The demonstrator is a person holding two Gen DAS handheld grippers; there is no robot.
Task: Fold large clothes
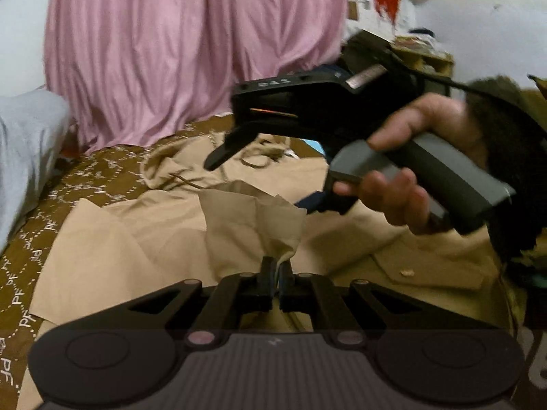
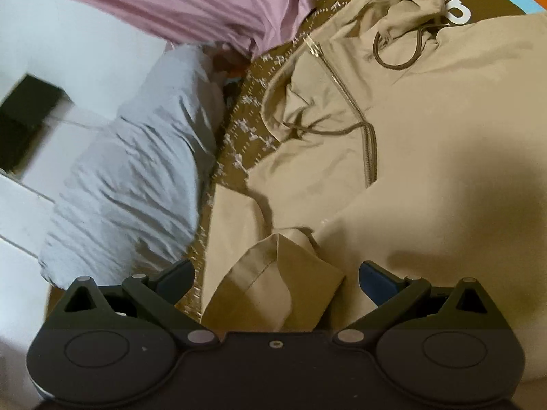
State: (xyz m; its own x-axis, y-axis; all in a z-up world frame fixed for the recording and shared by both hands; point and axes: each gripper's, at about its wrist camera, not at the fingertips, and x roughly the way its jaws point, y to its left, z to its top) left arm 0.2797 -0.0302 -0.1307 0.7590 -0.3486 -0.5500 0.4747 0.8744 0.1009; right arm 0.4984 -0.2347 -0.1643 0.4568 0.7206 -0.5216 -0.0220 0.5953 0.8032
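A beige zip hoodie [image 2: 427, 109] lies spread on a brown patterned bedspread [image 2: 249, 116], hood [image 2: 407, 10] and drawstring at the far end. It also shows in the left wrist view [image 1: 143, 235]. My left gripper [image 1: 277, 266] is shut on a raised sleeve cuff [image 1: 253, 218] of the hoodie. My right gripper [image 2: 277, 273] is open, its fingers either side of a folded sleeve cuff [image 2: 273, 283] without pinching it. The right gripper also shows in the left wrist view [image 1: 236, 136], held by a hand above the hoodie.
A pink curtain [image 1: 177, 51] hangs behind the bed. A grey pillow [image 2: 136, 177] lies at the bed's left side. White floor tiles [image 2: 24, 212] and a dark box [image 2: 24, 116] lie beyond it. A cluttered shelf [image 1: 424, 54] stands at the back right.
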